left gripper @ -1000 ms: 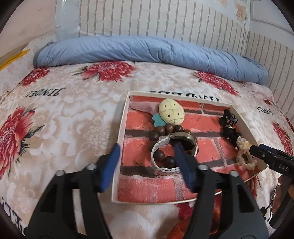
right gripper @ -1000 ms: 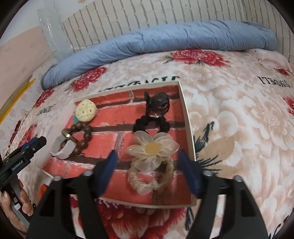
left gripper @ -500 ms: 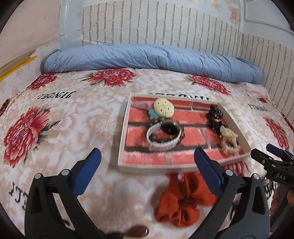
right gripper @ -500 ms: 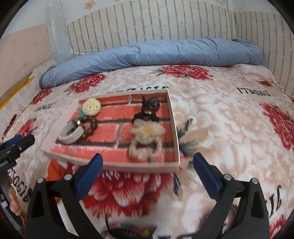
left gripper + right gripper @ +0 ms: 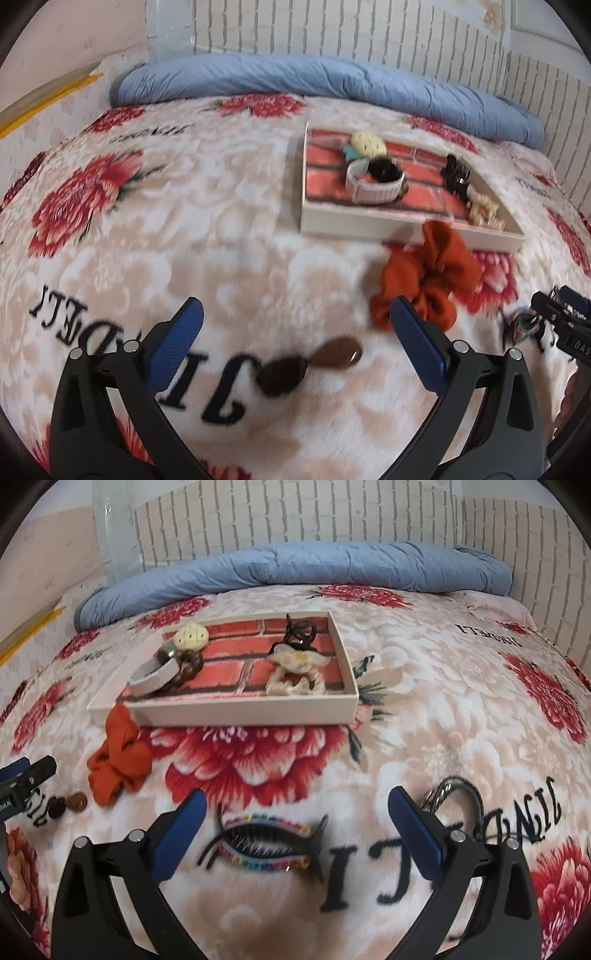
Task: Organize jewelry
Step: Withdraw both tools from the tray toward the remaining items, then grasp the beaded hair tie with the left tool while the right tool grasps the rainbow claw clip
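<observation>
A white tray point(image 5: 369, 226) with a brick-pattern floor lies on the floral blanket; it also shows in the right wrist view point(image 5: 236, 712). It holds a watch point(image 5: 376, 181), a cream round clip point(image 5: 367, 142), a black claw clip point(image 5: 456, 173) and a cream flower scrunchie point(image 5: 295, 672). An orange scrunchie point(image 5: 424, 280) lies in front of the tray. My left gripper point(image 5: 295, 349) is open above a brown hair clip point(image 5: 314, 363). My right gripper point(image 5: 295, 834) is open above a rainbow-beaded black clip point(image 5: 264, 843). A silver-black bracelet point(image 5: 456, 794) lies beside its right finger.
A rolled blue quilt point(image 5: 295, 568) lies along the white brick wall behind the tray. The blanket point(image 5: 184, 221) spreads wide to the left of the tray and to its right point(image 5: 461, 701). The other gripper shows at each view's edge point(image 5: 565, 325).
Both grippers have pulled back from the tray toward the near side of the bed and opened wide. The loose clips, scrunchie and bracelet have come into view.
</observation>
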